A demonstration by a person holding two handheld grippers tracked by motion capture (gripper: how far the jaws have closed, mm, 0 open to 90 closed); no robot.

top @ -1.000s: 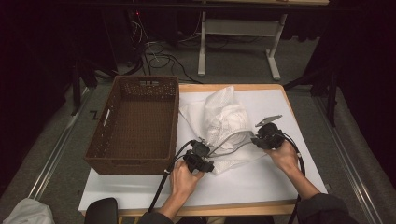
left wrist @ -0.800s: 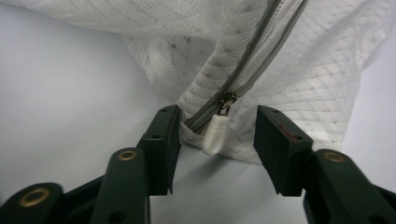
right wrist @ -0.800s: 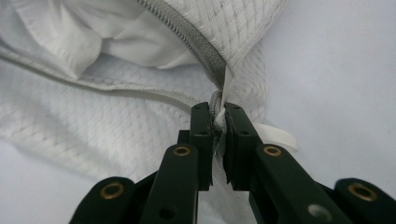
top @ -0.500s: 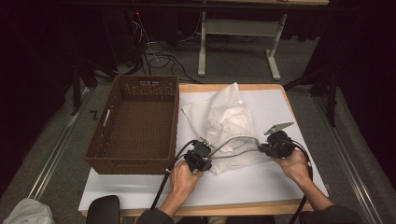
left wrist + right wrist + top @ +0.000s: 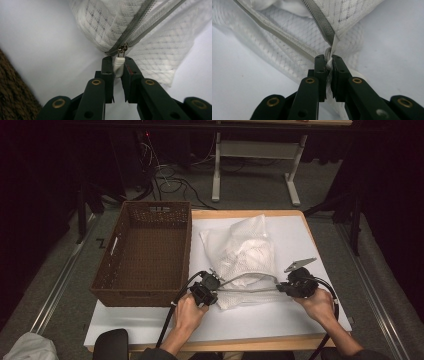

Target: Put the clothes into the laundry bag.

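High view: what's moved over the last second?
The right gripper has pulled rightward and toward the person, clamped on the mesh bag's zipper end, stretching the zipper out. The left gripper stayed put, shut on the zipper pull. The basket hasn't moved.

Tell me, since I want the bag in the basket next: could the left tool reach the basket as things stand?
Probably yes. The basket sits right beside the left tool with nothing between them, but that tool is shut on the zipper pull of the bag, so it would drag the bag along.
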